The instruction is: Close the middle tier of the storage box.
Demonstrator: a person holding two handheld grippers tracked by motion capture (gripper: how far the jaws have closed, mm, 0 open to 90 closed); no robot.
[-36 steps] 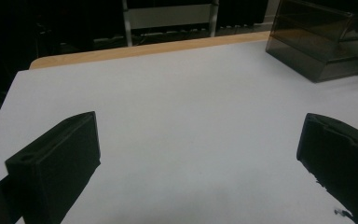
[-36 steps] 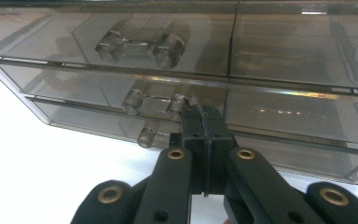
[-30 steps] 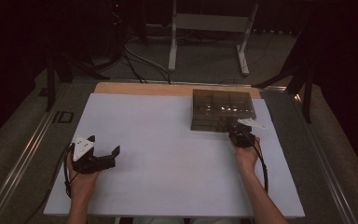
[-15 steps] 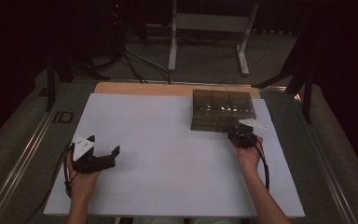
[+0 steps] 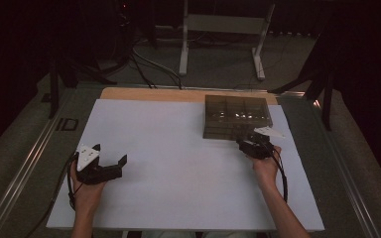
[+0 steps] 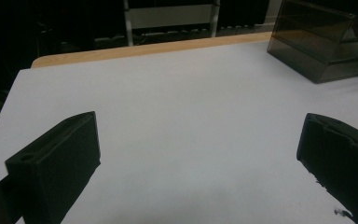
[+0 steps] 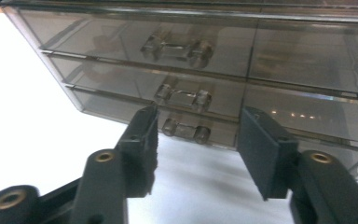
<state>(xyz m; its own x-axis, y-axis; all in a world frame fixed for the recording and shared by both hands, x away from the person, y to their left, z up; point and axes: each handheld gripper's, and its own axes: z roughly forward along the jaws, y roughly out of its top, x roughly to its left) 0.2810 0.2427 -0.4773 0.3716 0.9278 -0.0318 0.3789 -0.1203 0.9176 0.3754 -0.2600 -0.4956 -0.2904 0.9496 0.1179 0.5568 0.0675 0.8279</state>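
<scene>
Two jaws of the right gripper (image 7: 198, 144) have just been opening, nothing between them — lined up on the lowest drawer handle (image 7: 186, 130) of the smoky drawer cabinet (image 5: 235, 116), likely to pull it. The left gripper (image 5: 110, 161), at eight o'clock on the table (image 5: 178, 163), rests spread and idle — seemingly kept clear.

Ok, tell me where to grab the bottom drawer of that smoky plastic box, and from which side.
Take the bottom drawer by its small clear handle, coming straight at the front of the box, low over the white table. The handle is a bar that stands off the drawer face. The right tongs have just been opening, nothing is between them, and they already frame it.
</scene>
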